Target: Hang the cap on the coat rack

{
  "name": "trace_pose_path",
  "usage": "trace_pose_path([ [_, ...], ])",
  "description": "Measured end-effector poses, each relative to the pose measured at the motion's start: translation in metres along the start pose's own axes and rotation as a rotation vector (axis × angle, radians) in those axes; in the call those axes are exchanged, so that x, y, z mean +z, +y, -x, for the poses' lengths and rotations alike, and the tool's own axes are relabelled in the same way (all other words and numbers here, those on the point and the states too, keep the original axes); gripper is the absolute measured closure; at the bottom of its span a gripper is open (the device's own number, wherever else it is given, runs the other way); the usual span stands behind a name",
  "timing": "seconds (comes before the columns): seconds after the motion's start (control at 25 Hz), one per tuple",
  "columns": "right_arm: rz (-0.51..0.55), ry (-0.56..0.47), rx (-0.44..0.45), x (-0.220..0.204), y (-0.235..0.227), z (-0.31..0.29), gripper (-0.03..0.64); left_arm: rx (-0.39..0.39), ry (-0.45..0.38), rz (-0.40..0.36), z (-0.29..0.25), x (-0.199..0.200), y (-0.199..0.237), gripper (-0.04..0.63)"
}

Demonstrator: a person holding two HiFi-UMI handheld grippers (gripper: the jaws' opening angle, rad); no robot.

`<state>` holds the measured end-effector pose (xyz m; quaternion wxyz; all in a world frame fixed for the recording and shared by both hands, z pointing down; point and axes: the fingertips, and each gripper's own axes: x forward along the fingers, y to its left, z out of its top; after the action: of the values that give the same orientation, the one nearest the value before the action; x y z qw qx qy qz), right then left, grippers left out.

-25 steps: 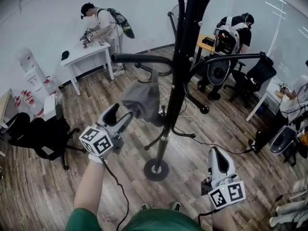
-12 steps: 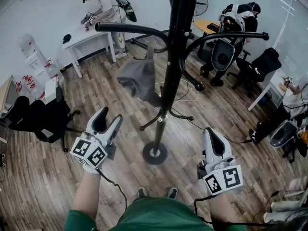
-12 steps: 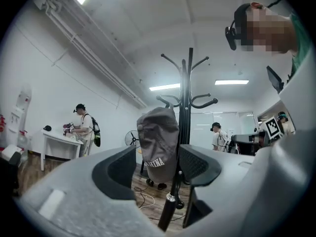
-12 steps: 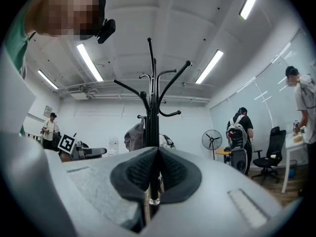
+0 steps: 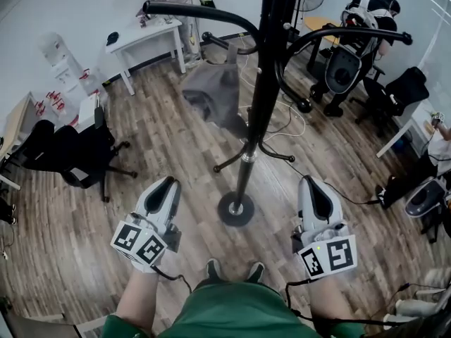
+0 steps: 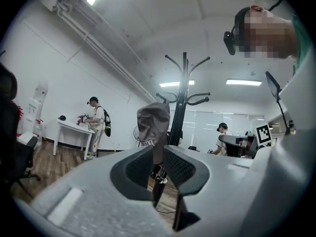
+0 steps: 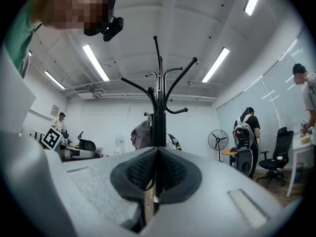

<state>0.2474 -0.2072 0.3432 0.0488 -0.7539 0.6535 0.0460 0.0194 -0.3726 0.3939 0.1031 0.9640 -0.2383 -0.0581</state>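
Note:
A grey cap [image 5: 215, 94] hangs from a curved arm of the black coat rack [image 5: 264, 83], left of its pole. Free of both grippers, the cap [image 6: 153, 122] also shows in the left gripper view, far beyond the jaws. My left gripper [image 5: 165, 185] is low, near my body and left of the rack's round base [image 5: 236, 208]. Its jaws are closing, with a thin gap and nothing between them [image 6: 159, 154]. My right gripper [image 5: 313, 185] is right of the base, its jaws shut and empty [image 7: 157, 154]. The rack [image 7: 158, 83] stands straight ahead of it.
A black office chair [image 5: 70, 153] stands at the left, a white table [image 5: 148, 37] and a water dispenser [image 5: 60, 51] behind it. More chairs [image 5: 409, 90] and people fill the back right. Cables [image 5: 282, 129] trail over the wooden floor near the rack.
My left gripper has drawn back from beside the cap toward my body, and its jaws have narrowed from wide open. The right gripper stays low beside me. The cap stays on the arm.

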Motion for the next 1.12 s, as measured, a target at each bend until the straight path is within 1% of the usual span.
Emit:
trace_pose_path([
  [0.24, 0.001, 0.006, 0.006, -0.008, -0.003, 0.005, 0.614, 0.093, 0.003, 0.002, 0.021, -0.011, 0.004, 0.526],
  [0.44, 0.006, 0.005, -0.001, -0.010, -0.009, 0.007, 0.614, 0.116, -0.009, -0.012, 0.030, -0.013, 0.007, 0.528],
  [0.6, 0.010, -0.004, -0.003, -0.006, -0.011, 0.007, 0.614, 0.144, -0.018, -0.009, 0.031, -0.006, 0.010, 0.528],
  [0.8, 0.016, -0.017, -0.001, 0.001, -0.012, 0.006, 0.614, 0.145, -0.035, -0.014, 0.027, 0.002, 0.009, 0.531],
  [1.0, 0.022, -0.025, -0.001, 0.005, -0.014, 0.005, 0.614, 0.131, -0.053, -0.012, 0.024, 0.000, 0.012, 0.531],
  [1.12, 0.018, -0.027, -0.007, 0.005, -0.017, 0.004, 0.614, 0.139, -0.045, -0.008, 0.020, 0.001, 0.013, 0.531],
])
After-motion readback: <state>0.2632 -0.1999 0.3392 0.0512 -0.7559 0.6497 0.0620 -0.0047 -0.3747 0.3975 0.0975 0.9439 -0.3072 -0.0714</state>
